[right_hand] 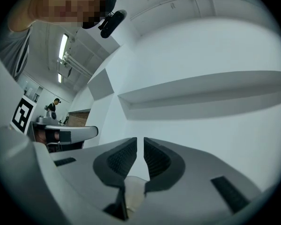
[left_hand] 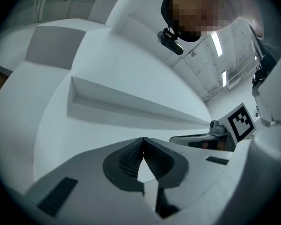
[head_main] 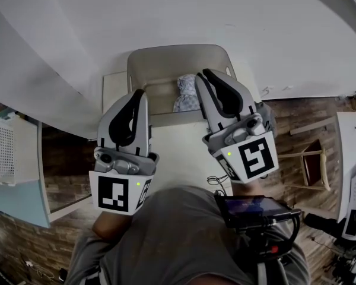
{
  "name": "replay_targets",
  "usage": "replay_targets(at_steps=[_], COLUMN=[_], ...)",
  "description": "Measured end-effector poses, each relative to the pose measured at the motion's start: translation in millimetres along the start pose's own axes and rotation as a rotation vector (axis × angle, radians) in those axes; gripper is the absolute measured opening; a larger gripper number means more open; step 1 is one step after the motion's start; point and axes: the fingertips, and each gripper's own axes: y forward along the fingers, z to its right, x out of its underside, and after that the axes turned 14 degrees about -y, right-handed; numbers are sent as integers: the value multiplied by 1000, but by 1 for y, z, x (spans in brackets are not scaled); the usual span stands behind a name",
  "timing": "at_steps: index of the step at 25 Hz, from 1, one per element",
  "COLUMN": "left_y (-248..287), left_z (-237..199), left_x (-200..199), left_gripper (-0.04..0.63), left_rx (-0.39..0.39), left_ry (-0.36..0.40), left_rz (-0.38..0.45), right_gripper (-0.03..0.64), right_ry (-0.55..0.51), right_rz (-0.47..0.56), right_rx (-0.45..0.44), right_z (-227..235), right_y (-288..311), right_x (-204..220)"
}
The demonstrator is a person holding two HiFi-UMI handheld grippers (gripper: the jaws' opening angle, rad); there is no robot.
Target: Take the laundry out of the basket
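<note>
A beige laundry basket [head_main: 166,61] stands on a small white table [head_main: 115,85] in the head view. Inside it, toward its right side, lies a pale patterned cloth [head_main: 187,94]. My left gripper [head_main: 141,92] is held in the air over the basket's near left corner, its jaws shut with nothing in them [left_hand: 143,139]. My right gripper [head_main: 203,74] hovers over the basket's right half, just above the cloth and partly hiding it. Its jaws [right_hand: 140,139] stand a narrow slit apart, nothing between them. Both gripper views face a white wall, with no basket or cloth in sight.
A white perforated crate [head_main: 12,147] sits on a light blue surface at the left. A wooden stool [head_main: 311,159] stands on the brick-patterned floor at the right. A long ledge [left_hand: 131,102] runs along the white wall ahead. Another person [right_hand: 52,105] stands far off.
</note>
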Motion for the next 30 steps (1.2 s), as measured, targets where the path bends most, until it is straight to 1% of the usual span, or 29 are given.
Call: replay_targets(at_steps=[6, 10, 14, 20, 25, 30], left_y=[28, 52, 74, 118, 133, 149], left_z=[10, 13, 16, 24, 20, 14], left_x=[3, 14, 23, 52, 67, 88], left_gripper=[8, 8, 8, 8, 8, 8], left_rx=[50, 73, 108, 131, 122, 110], left_ry=[-4, 3, 4, 5, 12, 13], left_rz=[-26, -36, -67, -99, -132, -183], right_gripper=[49, 54, 55, 55, 55, 55], right_ry=[-1, -16, -14, 11, 37, 63], right_rz=[-37, -70, -102, -122, -126, -131], right_rx=[116, 156, 199, 209, 200, 193], right_z=[35, 58, 74, 98, 103, 113], right_y=[-18, -24, -32, -36, -34, -24], right_x=[6, 22, 32, 63, 72, 85])
